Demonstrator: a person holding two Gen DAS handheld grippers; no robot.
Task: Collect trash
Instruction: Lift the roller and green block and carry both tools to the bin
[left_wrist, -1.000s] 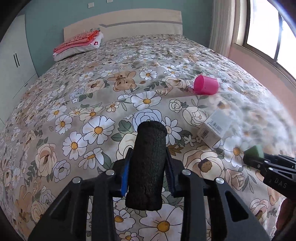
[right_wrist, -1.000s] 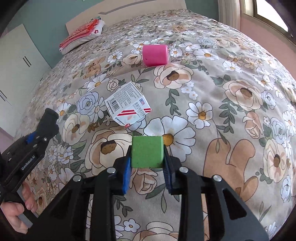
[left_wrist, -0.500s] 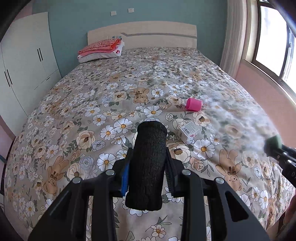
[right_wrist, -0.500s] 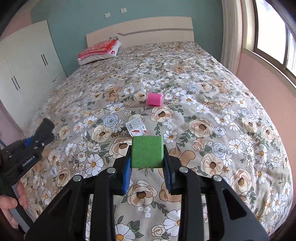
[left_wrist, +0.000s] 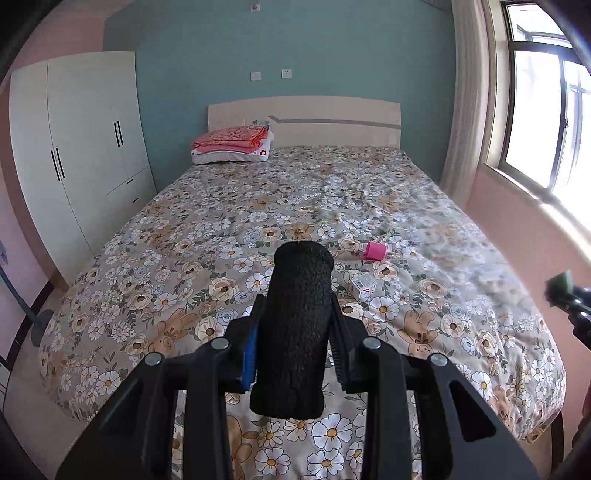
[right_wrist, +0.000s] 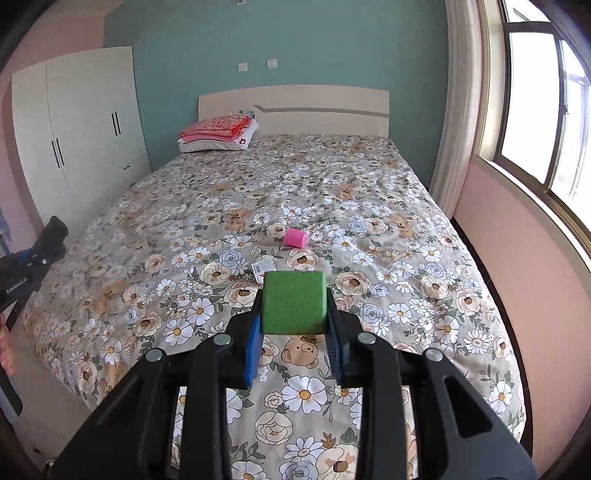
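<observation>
Black roll (left_wrist: 295, 325) clamped in left gripper (left_wrist: 295, 354), green block (right_wrist: 294, 302) in right gripper (right_wrist: 294, 332). Both carried off bed (right_wrist: 406, 295); grips kept firm. Pink cup (right_wrist: 295, 236), box (right_wrist: 264, 266) left mid-bed.

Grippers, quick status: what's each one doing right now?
Left tool: closed on the black foam cylinder.
Right tool: closed on the green foam block.
</observation>
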